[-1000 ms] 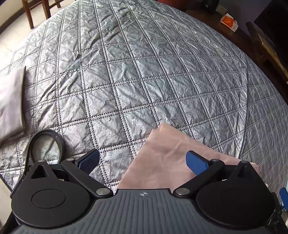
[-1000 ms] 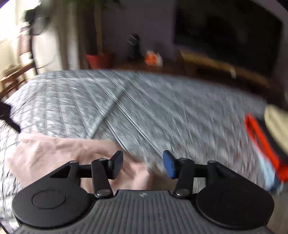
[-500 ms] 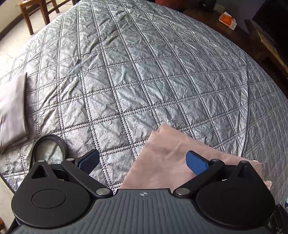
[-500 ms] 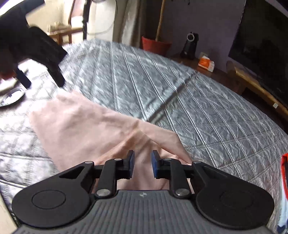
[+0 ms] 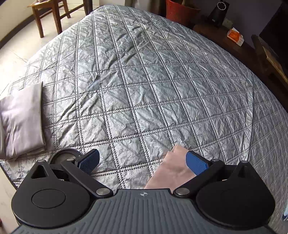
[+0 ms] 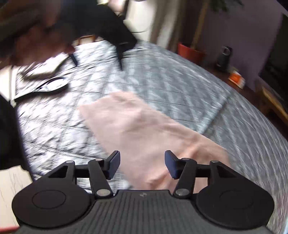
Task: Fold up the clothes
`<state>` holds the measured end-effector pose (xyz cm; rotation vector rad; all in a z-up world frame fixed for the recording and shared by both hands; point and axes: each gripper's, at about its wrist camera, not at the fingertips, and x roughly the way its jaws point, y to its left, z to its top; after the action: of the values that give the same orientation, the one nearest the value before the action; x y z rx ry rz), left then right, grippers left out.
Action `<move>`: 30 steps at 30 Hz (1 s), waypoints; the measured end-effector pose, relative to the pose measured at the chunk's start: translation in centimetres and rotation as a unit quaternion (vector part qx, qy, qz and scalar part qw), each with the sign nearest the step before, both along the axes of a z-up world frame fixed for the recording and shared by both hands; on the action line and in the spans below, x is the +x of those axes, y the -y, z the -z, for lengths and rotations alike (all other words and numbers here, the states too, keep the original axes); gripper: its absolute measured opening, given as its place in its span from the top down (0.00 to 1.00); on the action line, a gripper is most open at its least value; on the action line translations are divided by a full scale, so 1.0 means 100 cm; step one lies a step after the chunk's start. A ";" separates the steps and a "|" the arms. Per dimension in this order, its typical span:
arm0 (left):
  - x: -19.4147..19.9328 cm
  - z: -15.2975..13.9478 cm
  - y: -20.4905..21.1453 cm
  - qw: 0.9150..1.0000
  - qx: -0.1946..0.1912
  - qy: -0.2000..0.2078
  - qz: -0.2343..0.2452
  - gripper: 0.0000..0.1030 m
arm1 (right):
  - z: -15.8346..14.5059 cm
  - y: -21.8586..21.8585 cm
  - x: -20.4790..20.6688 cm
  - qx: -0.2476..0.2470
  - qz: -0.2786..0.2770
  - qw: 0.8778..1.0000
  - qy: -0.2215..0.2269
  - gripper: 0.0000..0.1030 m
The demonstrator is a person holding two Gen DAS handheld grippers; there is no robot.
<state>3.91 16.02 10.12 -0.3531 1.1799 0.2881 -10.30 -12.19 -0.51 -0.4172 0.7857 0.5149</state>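
A pink cloth [image 6: 144,129] lies flat on the grey quilted bedspread [image 5: 144,81], with a folded corner near its right end. My right gripper [image 6: 142,166] hovers over the cloth's near edge. Its jaws are opening and the pads press on nothing; the cloth shows below the gap. This view is blurred by motion. My left gripper [image 5: 143,162] stands wide open above the bedspread, with the pink cloth's corner [image 5: 172,171] beside its right fingertip [image 5: 196,164]. From the right wrist, the left gripper [image 6: 120,54] is a dark blur at top left, held by a person's hand [image 6: 36,41].
A folded pale grey cloth [image 5: 23,118] lies at the bed's left edge, next to a round black-rimmed object [image 5: 63,154]. Beyond the bed stand a wooden chair [image 5: 48,16], a red pot [image 5: 180,12] and a dark sideboard [image 5: 234,46] with an orange box [image 5: 235,36].
The left gripper has risen and drawn back, so less of the pink cloth shows. The right gripper swung across over the cloth; its jaws narrowed, then widened again.
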 end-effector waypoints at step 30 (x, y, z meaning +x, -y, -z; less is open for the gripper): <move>-0.008 -0.005 -0.041 0.997 -0.051 0.012 -0.052 0.00 | 0.033 -0.091 0.060 -0.041 -0.022 0.998 0.052 0.57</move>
<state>3.09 20.15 10.62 -0.5064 1.1562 0.3133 -4.28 -3.11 -3.83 -0.5344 0.7001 0.4982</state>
